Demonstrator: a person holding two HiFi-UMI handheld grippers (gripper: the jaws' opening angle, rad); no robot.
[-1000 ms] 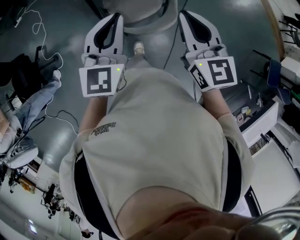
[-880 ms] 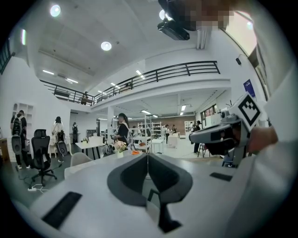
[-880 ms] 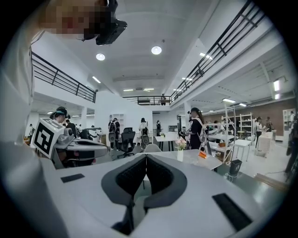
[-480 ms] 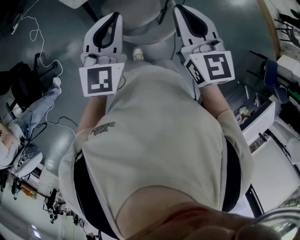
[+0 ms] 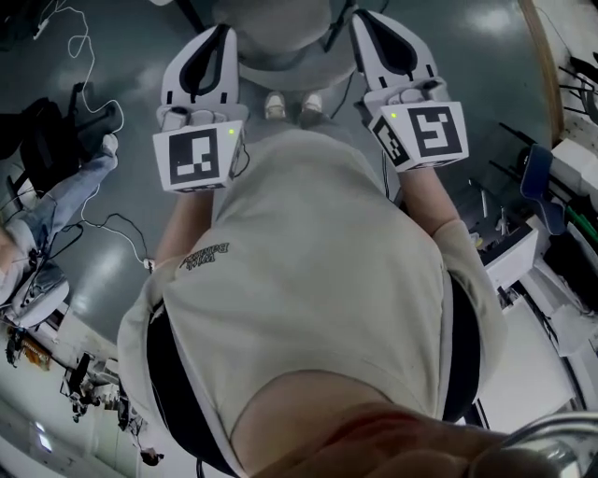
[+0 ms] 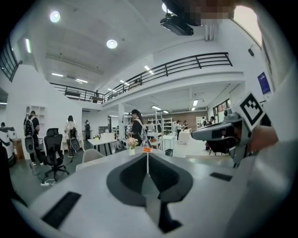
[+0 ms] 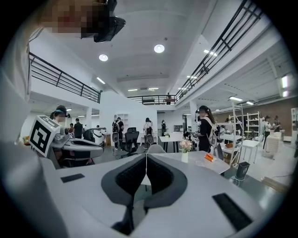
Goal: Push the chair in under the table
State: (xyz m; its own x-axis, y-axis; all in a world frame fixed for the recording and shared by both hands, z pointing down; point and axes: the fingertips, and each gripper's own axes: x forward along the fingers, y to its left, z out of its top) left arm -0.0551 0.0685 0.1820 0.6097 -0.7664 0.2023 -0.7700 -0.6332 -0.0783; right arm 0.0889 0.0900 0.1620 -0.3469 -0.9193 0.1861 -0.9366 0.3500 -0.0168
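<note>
A pale chair point(image 7: 155, 148) stands at a white table point(image 7: 200, 162) that bears a flower vase point(image 7: 185, 148) and an orange thing point(image 7: 208, 158). In the left gripper view the same chair point(image 6: 91, 155) and table point(image 6: 116, 153) lie ahead. My left gripper point(image 5: 222, 33) point(image 6: 147, 155) is shut with nothing in it. My right gripper point(image 5: 366, 19) point(image 7: 146, 158) is shut and empty too. Both are held level side by side, short of the chair. In the head view a pale grey rounded shape point(image 5: 280, 37), probably the chair, lies between them.
A seated person point(image 5: 56, 205) and loose cables point(image 5: 121, 224) are on the floor at the left. Shelving and boxes point(image 5: 523, 243) line the right. Black office chairs point(image 6: 53, 148) and standing people point(image 7: 205, 128) are farther off around the table.
Both grippers have moved forward together, still shut. The floor has slid past, the grey shape between them has grown, and both my shoes now show.
</note>
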